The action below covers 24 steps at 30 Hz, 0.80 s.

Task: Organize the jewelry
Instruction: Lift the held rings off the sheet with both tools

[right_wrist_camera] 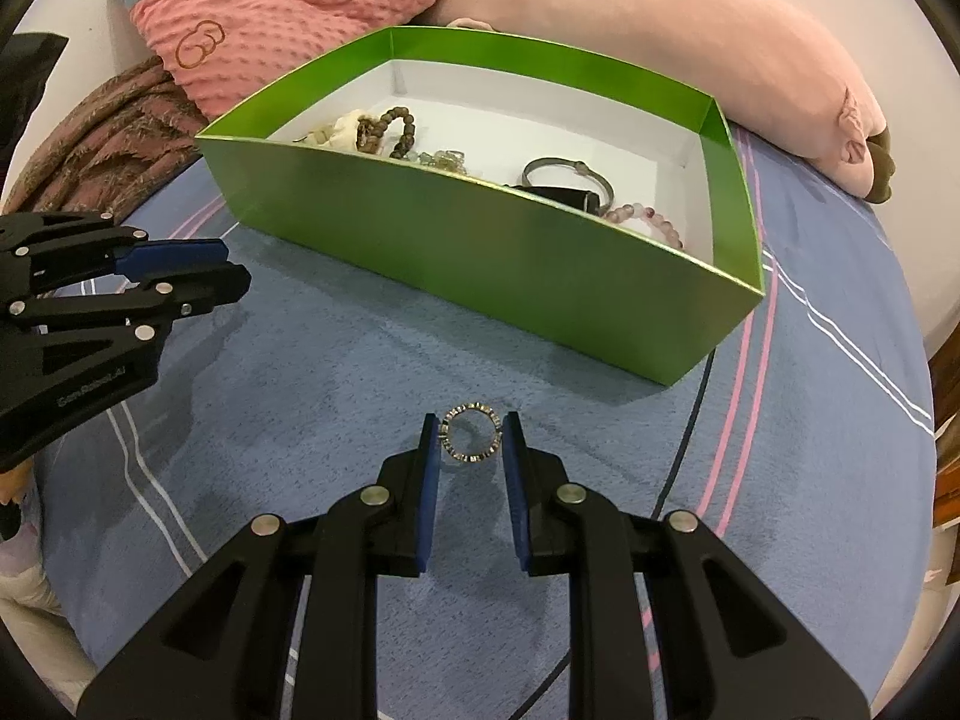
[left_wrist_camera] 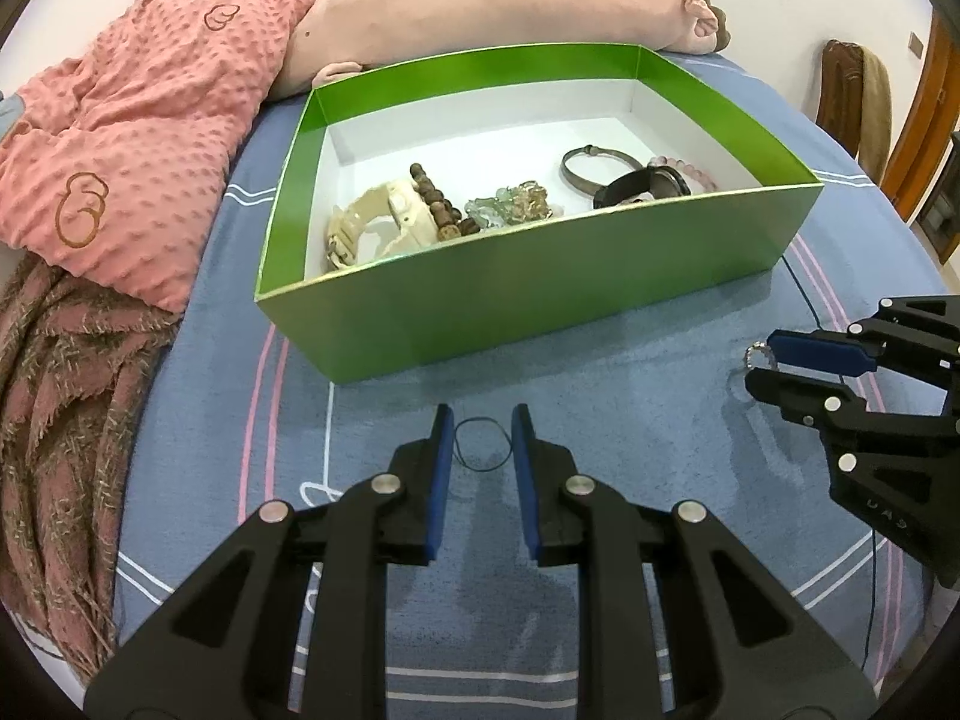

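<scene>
A ring (right_wrist_camera: 471,434) is held by the right hand-held gripper (right_wrist_camera: 469,435); a thin loop (left_wrist_camera: 482,443) is pinched by the left hand-held gripper (left_wrist_camera: 482,441), box (left_wrist_camera: 522,294) at twelve o'clock.

Green box (left_wrist_camera: 516,294) w/ white inside; blue bedsheet (left_wrist_camera: 600,420) w/ pink & white stripes; pink dotted blanket (left_wrist_camera: 150,120); blue gripper pads (right_wrist_camera: 429,492).

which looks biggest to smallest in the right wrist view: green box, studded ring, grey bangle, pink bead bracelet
1. green box, by far the largest.
2. grey bangle and studded ring look about alike; the ring sits much nearer the camera, so no ranking.
3. pink bead bracelet is partly hidden by the box wall, so its size is unsure.
</scene>
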{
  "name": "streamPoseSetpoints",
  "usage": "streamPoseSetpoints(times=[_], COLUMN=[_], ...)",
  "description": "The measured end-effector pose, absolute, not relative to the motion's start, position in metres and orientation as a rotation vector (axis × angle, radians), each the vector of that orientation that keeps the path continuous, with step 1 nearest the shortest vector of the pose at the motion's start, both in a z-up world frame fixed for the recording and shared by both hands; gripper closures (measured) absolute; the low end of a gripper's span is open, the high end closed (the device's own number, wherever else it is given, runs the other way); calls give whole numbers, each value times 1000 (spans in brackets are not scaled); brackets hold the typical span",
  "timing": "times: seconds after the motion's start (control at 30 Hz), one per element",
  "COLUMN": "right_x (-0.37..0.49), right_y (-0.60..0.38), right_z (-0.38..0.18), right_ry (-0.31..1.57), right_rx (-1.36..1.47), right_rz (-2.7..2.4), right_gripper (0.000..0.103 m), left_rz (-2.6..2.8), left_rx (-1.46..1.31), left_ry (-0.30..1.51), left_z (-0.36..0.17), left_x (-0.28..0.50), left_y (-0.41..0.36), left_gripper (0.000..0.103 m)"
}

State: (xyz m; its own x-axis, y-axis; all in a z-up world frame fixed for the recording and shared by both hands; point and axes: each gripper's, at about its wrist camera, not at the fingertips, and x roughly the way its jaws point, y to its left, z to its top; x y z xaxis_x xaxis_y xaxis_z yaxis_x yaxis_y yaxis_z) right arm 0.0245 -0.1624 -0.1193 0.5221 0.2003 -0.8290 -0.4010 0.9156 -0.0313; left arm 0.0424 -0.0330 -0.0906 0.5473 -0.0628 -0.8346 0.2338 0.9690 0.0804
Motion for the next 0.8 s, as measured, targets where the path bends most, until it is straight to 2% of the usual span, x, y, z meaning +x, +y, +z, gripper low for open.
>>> streamPoseSetpoints(times=[0.8], right_x=[29], right_y=[-157], right_z=[-123], right_ry=[980], right_rx=[-260], right_rz=[359], right_gripper=[83], left_rz=[-178], left_rx=[199], left_ry=[995], left_z=[-94], left_x=[43], left_y=[-37], left_gripper=[83])
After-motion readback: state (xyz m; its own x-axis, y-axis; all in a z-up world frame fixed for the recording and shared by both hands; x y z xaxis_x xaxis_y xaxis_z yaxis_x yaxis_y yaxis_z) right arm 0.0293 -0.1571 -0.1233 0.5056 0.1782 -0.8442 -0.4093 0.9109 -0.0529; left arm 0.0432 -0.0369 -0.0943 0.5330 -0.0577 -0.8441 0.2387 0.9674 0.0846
